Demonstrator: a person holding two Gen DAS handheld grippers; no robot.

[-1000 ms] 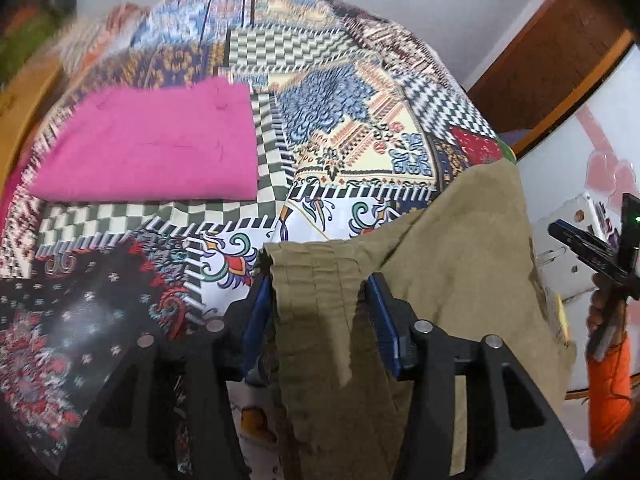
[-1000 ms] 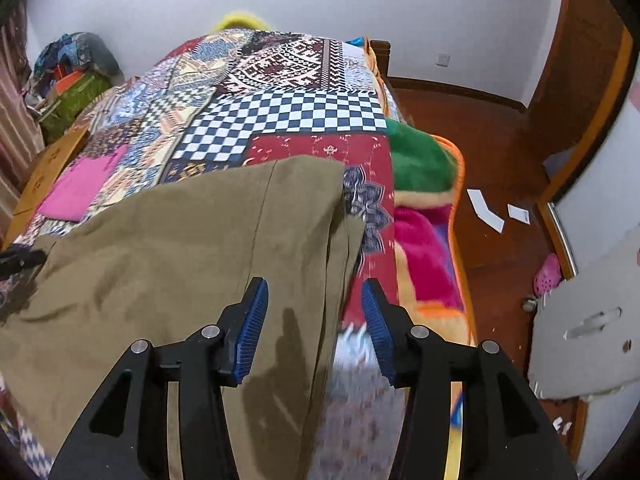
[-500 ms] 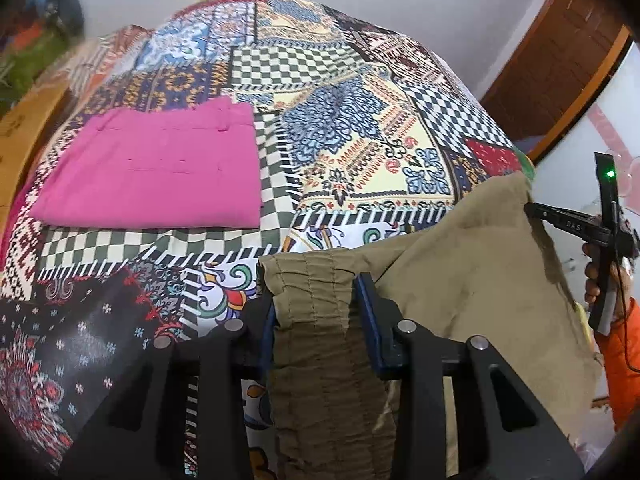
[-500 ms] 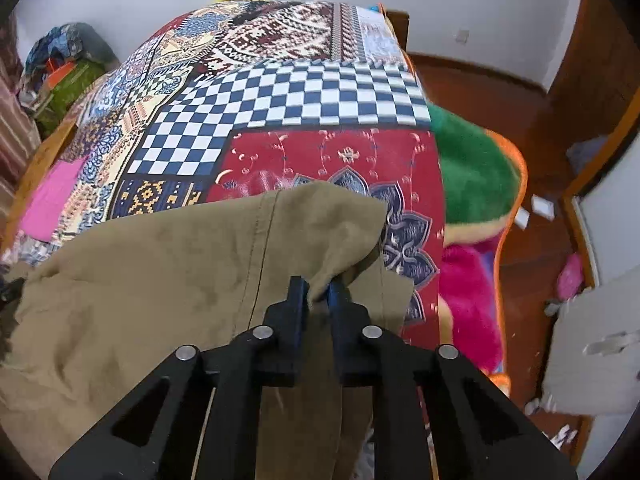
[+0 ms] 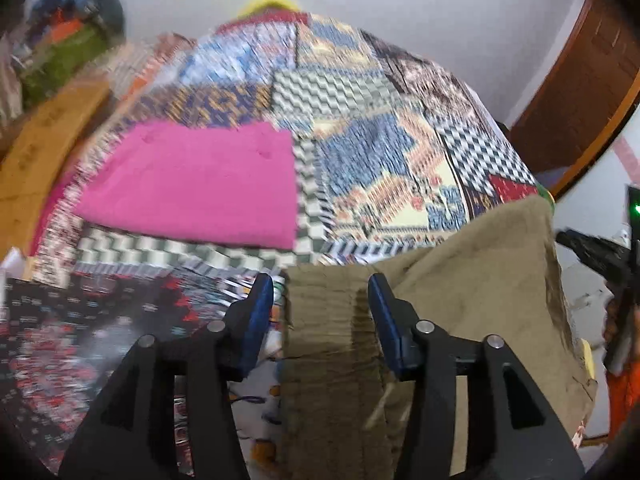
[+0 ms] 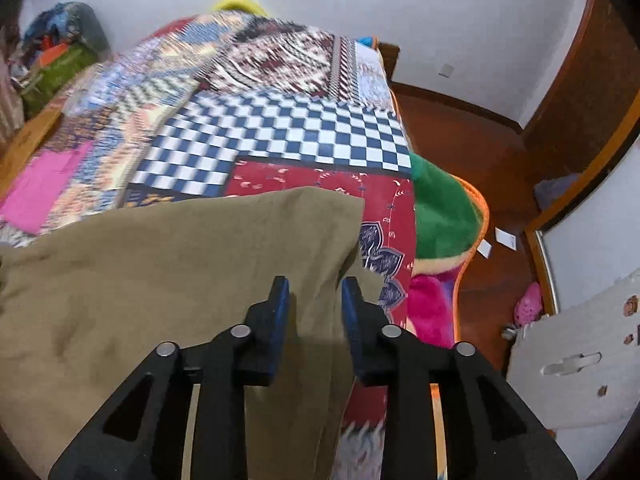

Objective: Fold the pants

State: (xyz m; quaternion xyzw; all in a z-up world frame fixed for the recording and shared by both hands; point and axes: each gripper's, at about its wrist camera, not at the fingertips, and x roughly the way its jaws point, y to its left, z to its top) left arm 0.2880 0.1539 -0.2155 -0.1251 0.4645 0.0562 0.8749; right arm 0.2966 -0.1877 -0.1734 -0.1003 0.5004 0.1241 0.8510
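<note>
Olive-brown pants (image 5: 460, 280) lie spread on the near part of a patchwork-covered bed. In the left wrist view my left gripper (image 5: 320, 300) is open, its fingers either side of the ribbed elastic waistband (image 5: 324, 312). In the right wrist view the pants (image 6: 160, 264) fill the lower left, and my right gripper (image 6: 315, 300) is open with a narrow gap over the pants' right edge near the leg corner (image 6: 340, 216). The right gripper also shows at the far right edge of the left wrist view (image 5: 600, 252).
A folded pink garment (image 5: 192, 184) lies on the patchwork bedspread (image 5: 380, 160) to the left. A green and pink plush blanket (image 6: 440, 220) hangs off the bed's right side. Beyond are the wooden floor (image 6: 480, 152), a wooden bed frame (image 5: 36, 152) and a pile of bags (image 6: 60, 52).
My right gripper was shut on the pants' edge half a second ago and has opened and let it go. My left gripper has opened wider around the waistband. Both views shifted slightly.
</note>
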